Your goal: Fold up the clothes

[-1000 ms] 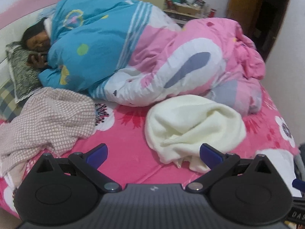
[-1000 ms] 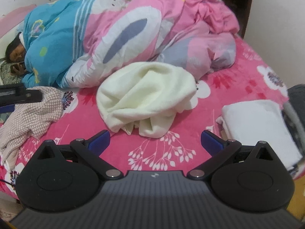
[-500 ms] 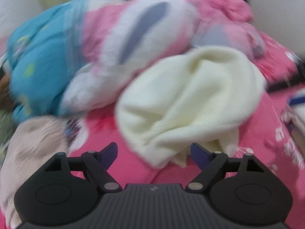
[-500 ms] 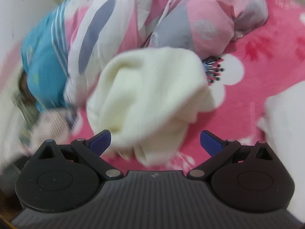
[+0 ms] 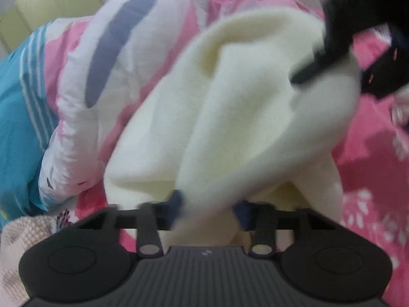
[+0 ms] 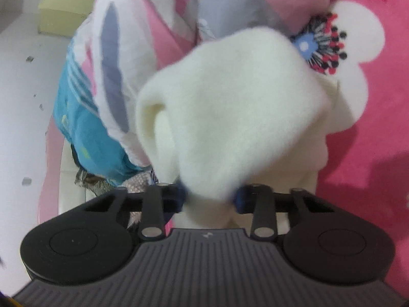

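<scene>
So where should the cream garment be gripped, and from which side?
By its near hanging edge, from the front. The cream garment lies bunched on the pink bed sheet, loose folds drooping forward. The left gripper and right gripper each have a fold between their fingers there; the rounded bulk behind offers no edge.

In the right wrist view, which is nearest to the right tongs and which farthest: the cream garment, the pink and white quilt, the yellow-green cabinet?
1. cream garment, between the right tongs.
2. pink and white quilt, behind it, upper left.
3. yellow-green cabinet, far upper left.
</scene>
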